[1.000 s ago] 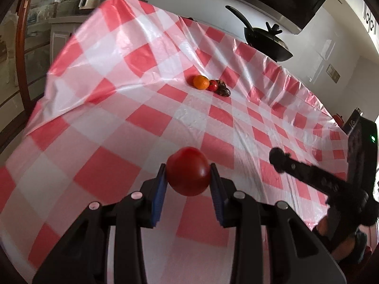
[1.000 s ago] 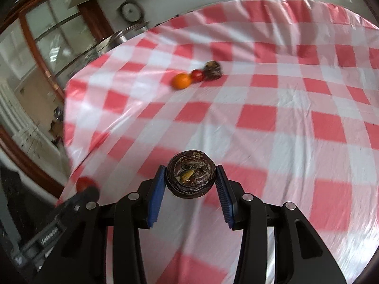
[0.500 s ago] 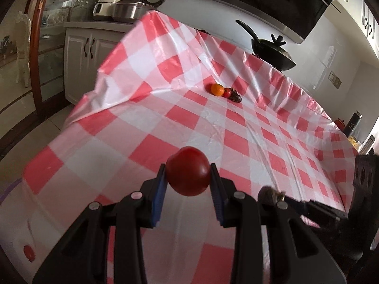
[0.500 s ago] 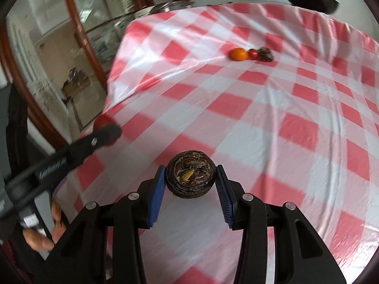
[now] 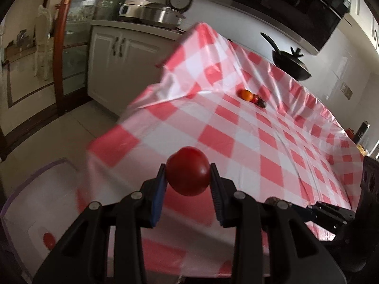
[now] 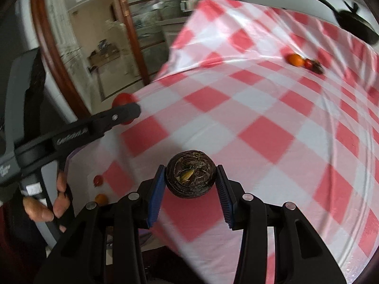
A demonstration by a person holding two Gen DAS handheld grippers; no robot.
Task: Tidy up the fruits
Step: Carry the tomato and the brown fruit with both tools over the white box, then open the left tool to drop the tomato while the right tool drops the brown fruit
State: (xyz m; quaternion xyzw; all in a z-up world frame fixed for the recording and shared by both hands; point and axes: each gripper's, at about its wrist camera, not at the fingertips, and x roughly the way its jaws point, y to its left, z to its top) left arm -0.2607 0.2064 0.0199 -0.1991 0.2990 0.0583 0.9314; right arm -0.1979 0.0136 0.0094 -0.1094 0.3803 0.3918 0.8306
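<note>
- Left wrist view: the left gripper [image 5: 188,181] pinches a red tomato [image 5: 188,170] between its blue pads, one pad on each side. The tomato is nearly round, so no long axis shows; its narrower end hangs downward.
- It hangs over the near corner of the table [image 5: 272,142], which wears a red-and-white checked cloth.
- Below on the left stands a pale bin [image 5: 28,203] on the floor, with a small red fruit [image 5: 48,240] inside.
- Far across the cloth an orange [image 5: 246,94], a small tomato and a dark fruit lie touching in a row.
- Right wrist view: the right gripper [image 6: 190,181] grips a dark, wrinkled round fruit [image 6: 190,177], its split, yellowish face turned to the camera.
- At left a hand [image 6: 45,203] holds the left gripper's handle.
</note>
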